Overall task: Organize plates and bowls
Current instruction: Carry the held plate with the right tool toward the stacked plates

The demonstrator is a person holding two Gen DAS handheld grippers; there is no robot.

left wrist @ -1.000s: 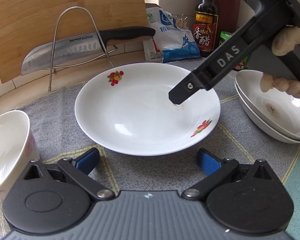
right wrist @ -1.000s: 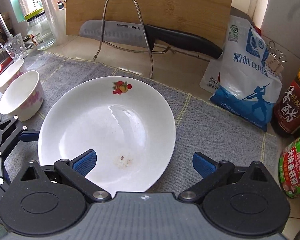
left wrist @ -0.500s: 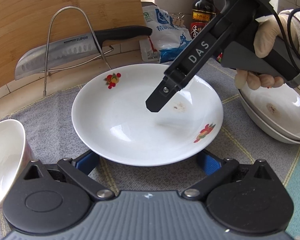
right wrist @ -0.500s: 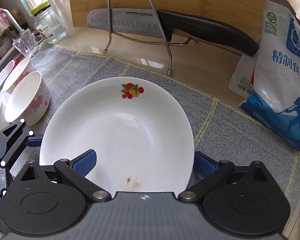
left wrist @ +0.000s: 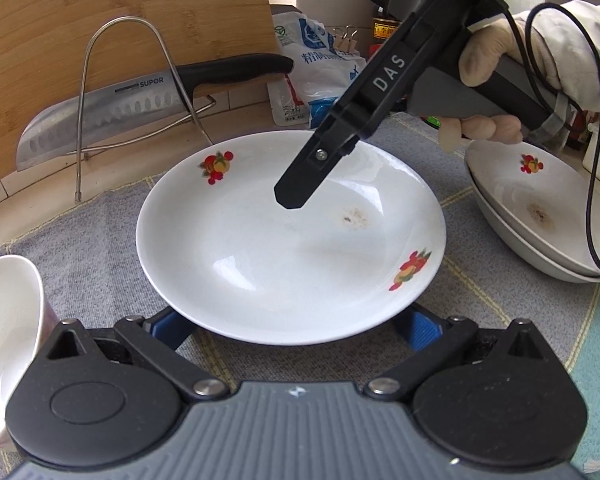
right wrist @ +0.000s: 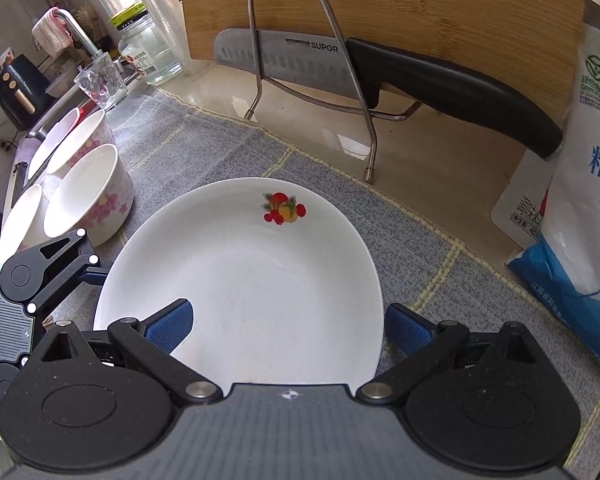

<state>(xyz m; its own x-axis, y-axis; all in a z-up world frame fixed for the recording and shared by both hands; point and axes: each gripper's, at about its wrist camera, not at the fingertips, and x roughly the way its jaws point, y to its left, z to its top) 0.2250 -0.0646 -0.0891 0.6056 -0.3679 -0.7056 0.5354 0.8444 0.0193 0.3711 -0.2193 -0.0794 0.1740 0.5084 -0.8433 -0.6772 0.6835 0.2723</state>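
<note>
1. On the grey mat (left wrist: 100,240) covering the surface lies a white plate (left wrist: 284,248) with fruit prints and a brown stain near its middle.
2. Left claw (left wrist: 296,326) is spread wide, its blue pads (left wrist: 172,326) tucked just under the plate's near rim, one on each side; whether they touch the plate cannot be told.
3. Right claw (right wrist: 288,326) is also spread; its left pad (right wrist: 170,326) hangs over the plate's inside, and its right pad (right wrist: 408,330) sits just outside the rim.
4. From the left wrist view, one black finger (left wrist: 304,176) of the right claw slants down over the plate's middle, with a gloved hand (left wrist: 512,80) on the handle and a black cable looping beside it.
5. Right of the plate, two more plates (left wrist: 540,216) are stacked, apart from it; the top one has a stain.
6. Left of the plate stand several bowls (right wrist: 88,196) with pink flowers, close together in a row, the nearest just beside the plate.
7. Behind the mat a wire rack (right wrist: 312,80) carries a knife (right wrist: 380,68), with a wooden board (right wrist: 420,4) leaning behind it and a salt bag (right wrist: 580,184) to the right.
</note>
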